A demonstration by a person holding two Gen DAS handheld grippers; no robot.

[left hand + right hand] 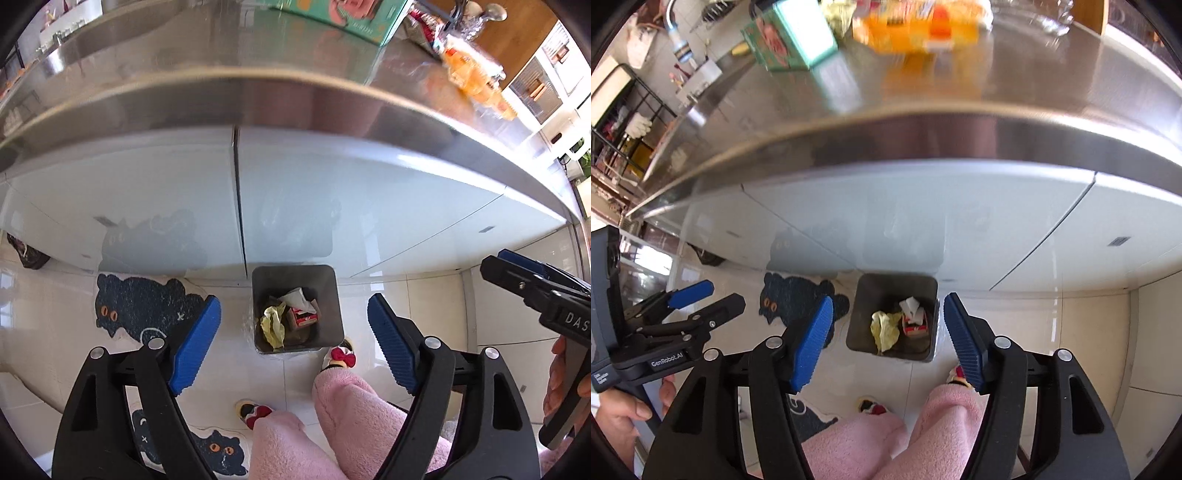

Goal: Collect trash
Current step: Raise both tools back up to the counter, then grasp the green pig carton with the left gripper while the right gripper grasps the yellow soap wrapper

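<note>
A square grey trash bin (pixel 330 295) (pixel 858 314) stands on the tiled floor against the white cabinets. Inside lie a crumpled yellow wrapper (pixel 272 325) (pixel 884 326), a small red carton (pixel 303 316) (pixel 915 325) and white paper (pixel 295 297) (pixel 911 305). My left gripper (pixel 293 341) is open and empty, held above the bin; it also shows in the right wrist view (pixel 707 295). My right gripper (pixel 888 341) is open and empty above the bin; it shows at the right edge of the left wrist view (pixel 517 269).
A steel countertop (pixel 258 96) (pixel 923 125) juts out above, bearing a green box (pixel 351 14) (pixel 786 40) and orange packets (pixel 476 77) (pixel 916 29). Black cat-shaped mats (pixel 136 306) (pixel 798 299) lie left of the bin. The person's pink-trousered legs (pixel 343 406) and slippers (pixel 341 356) stand beside it.
</note>
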